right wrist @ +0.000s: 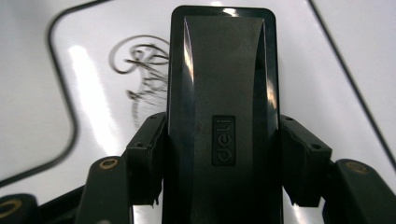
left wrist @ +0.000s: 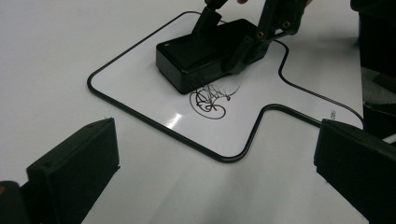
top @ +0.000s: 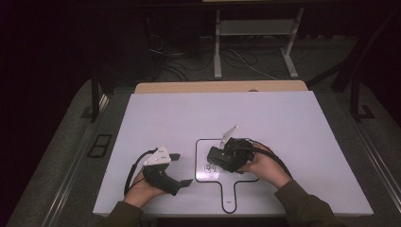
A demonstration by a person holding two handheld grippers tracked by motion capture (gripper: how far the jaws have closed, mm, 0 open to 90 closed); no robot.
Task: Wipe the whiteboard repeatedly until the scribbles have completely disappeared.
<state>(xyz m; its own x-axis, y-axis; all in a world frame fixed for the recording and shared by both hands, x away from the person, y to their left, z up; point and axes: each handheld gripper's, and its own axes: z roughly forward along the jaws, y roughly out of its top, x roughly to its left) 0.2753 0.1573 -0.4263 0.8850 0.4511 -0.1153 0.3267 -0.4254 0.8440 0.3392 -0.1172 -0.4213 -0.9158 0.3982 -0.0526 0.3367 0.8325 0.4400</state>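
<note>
A small whiteboard [top: 206, 147] with a black border and a short handle lies flat on the white table [top: 283, 123]. A dark scribble [top: 208, 167] marks its near left part. A black block eraser [top: 216, 158] rests on the board beside the scribble, and my right gripper [top: 220, 157] is shut on its long sides. In the right gripper view both pads [right wrist: 149, 154] press the eraser [right wrist: 223, 84], with the scribble [right wrist: 144, 70] to its left. My left gripper [top: 182, 169] rests open to the left of the board, looking across at the eraser [left wrist: 201, 53] and the scribble [left wrist: 212, 98].
A wooden strip [top: 217, 86] runs along the table's far edge. Beyond it, metal desk legs [top: 217, 47] and loose cables [top: 179, 61] lie on the dark floor. The person's hands and dark sleeves come in at the near edge.
</note>
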